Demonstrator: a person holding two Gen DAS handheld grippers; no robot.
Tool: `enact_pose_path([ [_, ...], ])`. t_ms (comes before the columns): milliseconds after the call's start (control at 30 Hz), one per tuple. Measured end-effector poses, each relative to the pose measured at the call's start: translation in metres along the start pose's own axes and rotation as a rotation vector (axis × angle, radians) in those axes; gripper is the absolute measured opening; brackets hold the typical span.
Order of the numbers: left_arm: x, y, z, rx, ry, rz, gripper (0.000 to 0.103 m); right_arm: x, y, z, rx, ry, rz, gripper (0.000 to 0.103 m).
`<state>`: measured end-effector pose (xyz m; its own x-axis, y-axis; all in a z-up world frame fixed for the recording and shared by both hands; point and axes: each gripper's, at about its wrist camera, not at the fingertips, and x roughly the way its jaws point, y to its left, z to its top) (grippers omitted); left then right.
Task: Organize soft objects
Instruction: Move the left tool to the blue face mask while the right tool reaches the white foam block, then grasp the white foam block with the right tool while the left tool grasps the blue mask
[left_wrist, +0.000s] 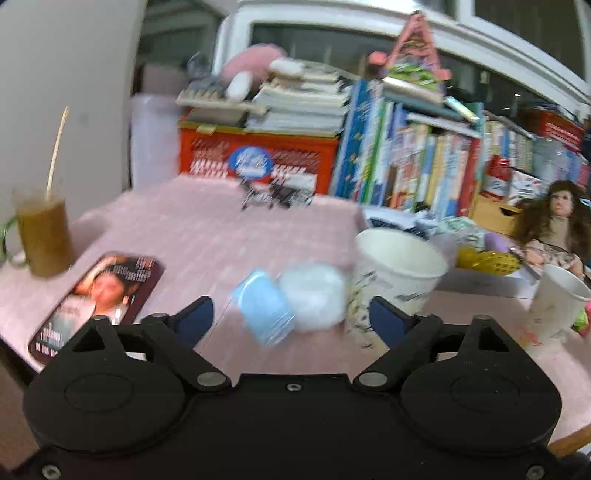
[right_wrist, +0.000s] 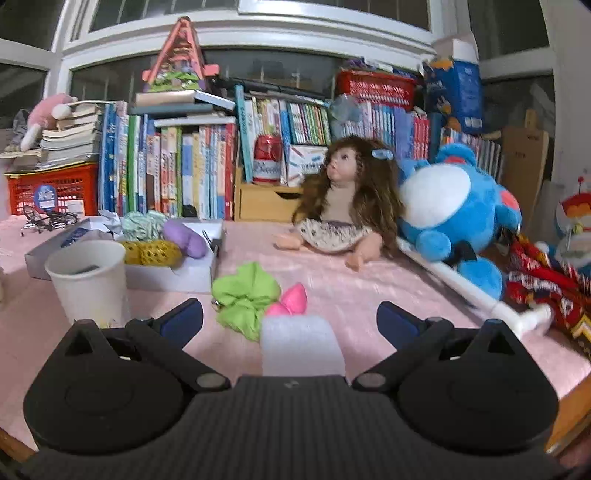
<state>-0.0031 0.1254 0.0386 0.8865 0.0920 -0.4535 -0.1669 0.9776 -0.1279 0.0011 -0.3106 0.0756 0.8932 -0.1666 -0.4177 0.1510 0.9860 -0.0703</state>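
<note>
- Left gripper (left_wrist: 291, 321) hangs over a pink table (left_wrist: 207, 229), jaws spread, gripping nothing.
- Between its fingers, on the table: a blue puff (left_wrist: 264, 306) touching a white puff (left_wrist: 314, 295), beside a paper cup (left_wrist: 395, 273).
- Right gripper (right_wrist: 290, 319) is spread wide too, empty.
- Between its fingers lie a white foam block (right_wrist: 301, 343), a green scrunchie (right_wrist: 243, 295) and a pink piece (right_wrist: 290, 301).

A pink cloth covers the table (right_wrist: 332, 280). Taking the doll (right_wrist: 343, 206) as landmark: the blue plush (right_wrist: 458, 214) sits just right of it, the green scrunchie (right_wrist: 243, 295) and pink piece (right_wrist: 291, 299) lie nearer the camera, and the paper cup (right_wrist: 88, 280) and white box (right_wrist: 173, 273) stand far left.
</note>
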Motion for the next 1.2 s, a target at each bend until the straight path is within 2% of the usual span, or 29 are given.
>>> enact_pose_path([
  [133,0.016,0.013,-0.006,-0.05,0.053,0.015,0.064,0.008,-0.002,-0.008,0.011,0.036,0.001,0.099],
  [233,0.026,0.019,-0.01,-0.063,0.075,0.031,0.057,0.012,0.0,-0.012,-0.007,0.051,0.009,0.097],
  [467,0.041,0.021,-0.015,-0.092,0.105,0.03,0.051,0.024,0.002,-0.019,-0.009,0.089,-0.011,0.095],
  [667,0.044,0.023,-0.013,-0.135,0.096,-0.002,0.049,0.03,0.003,-0.024,-0.006,0.114,-0.015,0.092],
  [800,0.049,0.024,-0.012,-0.147,0.091,0.007,0.049,0.033,0.006,-0.026,-0.011,0.12,-0.02,0.09],
  [867,0.05,0.024,-0.012,-0.144,0.09,0.013,0.042,0.035,0.007,-0.026,-0.009,0.126,-0.02,0.089],
  [900,0.051,0.024,-0.012,-0.14,0.092,0.014,0.032,0.036,0.007,-0.026,-0.007,0.129,-0.02,0.088],
  [967,0.053,0.024,-0.012,-0.13,0.1,0.008,0.03,0.037,0.009,-0.027,-0.004,0.138,-0.018,0.085],
  [1100,0.052,0.021,-0.012,-0.099,0.102,0.015,0.024,0.04,0.011,-0.029,0.012,0.168,-0.018,0.058],
  [1200,0.047,0.018,-0.014,-0.083,0.111,0.006,0.023,0.038,0.011,-0.03,0.037,0.165,-0.016,0.057],
])
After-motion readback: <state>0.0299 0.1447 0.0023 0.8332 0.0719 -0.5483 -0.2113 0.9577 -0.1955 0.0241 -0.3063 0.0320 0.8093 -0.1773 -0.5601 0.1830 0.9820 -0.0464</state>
